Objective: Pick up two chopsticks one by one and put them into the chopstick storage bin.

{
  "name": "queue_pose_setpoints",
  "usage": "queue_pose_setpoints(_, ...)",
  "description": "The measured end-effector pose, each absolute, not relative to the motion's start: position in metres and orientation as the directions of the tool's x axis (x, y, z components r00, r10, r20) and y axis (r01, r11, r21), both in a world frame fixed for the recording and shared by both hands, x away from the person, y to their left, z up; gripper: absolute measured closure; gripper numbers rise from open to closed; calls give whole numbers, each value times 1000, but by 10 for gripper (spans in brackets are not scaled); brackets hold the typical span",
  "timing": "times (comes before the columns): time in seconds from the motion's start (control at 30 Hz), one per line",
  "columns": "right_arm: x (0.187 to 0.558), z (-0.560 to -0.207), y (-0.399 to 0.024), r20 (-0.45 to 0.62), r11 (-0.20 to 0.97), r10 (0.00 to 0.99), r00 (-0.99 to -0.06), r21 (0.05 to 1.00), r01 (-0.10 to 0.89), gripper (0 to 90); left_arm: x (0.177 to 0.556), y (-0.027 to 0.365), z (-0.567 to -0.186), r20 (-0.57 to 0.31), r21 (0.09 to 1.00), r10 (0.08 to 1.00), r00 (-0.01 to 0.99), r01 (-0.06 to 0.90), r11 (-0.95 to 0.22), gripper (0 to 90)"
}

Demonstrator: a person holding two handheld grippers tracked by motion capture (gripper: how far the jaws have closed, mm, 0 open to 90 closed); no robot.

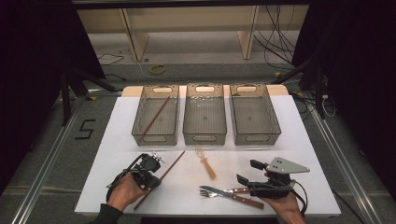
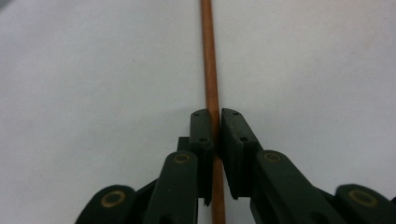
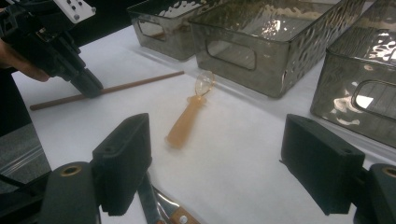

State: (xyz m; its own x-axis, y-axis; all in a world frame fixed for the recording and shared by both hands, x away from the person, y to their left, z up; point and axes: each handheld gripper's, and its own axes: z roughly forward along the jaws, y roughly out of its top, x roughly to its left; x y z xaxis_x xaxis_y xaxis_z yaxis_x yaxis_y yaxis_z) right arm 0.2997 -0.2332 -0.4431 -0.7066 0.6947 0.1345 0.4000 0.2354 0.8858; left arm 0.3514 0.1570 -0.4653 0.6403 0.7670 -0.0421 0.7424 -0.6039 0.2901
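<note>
A long brown wooden stick [image 1: 172,164] lies slanted on the white table. My left gripper [image 1: 157,179] is shut on it near its middle. In the left gripper view the two black jaws pinch the stick [image 2: 209,70], with my left gripper [image 2: 215,126] pointing straight down at the table. In the right gripper view the left gripper [image 3: 89,87] shows at the upper left, set on the stick [image 3: 135,83]. My right gripper [image 1: 249,171] stands open over the table's front right, nothing between its jaws [image 3: 219,154]. A small whisk with an orange handle [image 3: 187,122] lies ahead of it.
Three clear grey bins stand in a row at the back: left [image 1: 140,122], middle [image 1: 204,138], right [image 1: 256,138]. The left bin holds another wooden stick [image 1: 156,114]. A fork and a knife with wooden handles [image 1: 233,193] lie by the right gripper. The whisk [image 1: 207,167] lies mid-table.
</note>
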Motion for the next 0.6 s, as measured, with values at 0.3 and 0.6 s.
queue_pose_setpoints(0.3, 300, -443, -233, 135, 236, 694, -707, 886, 400, 252, 351, 159, -466, -47, 303, 753, 656, 728, -615, 838)
queue_pose_setpoints(0.6, 300, -443, -233, 136, 235, 693, -708, 886, 400, 253, 352, 166, -458, -57, 332, 742, 668, 714, -617, 840)
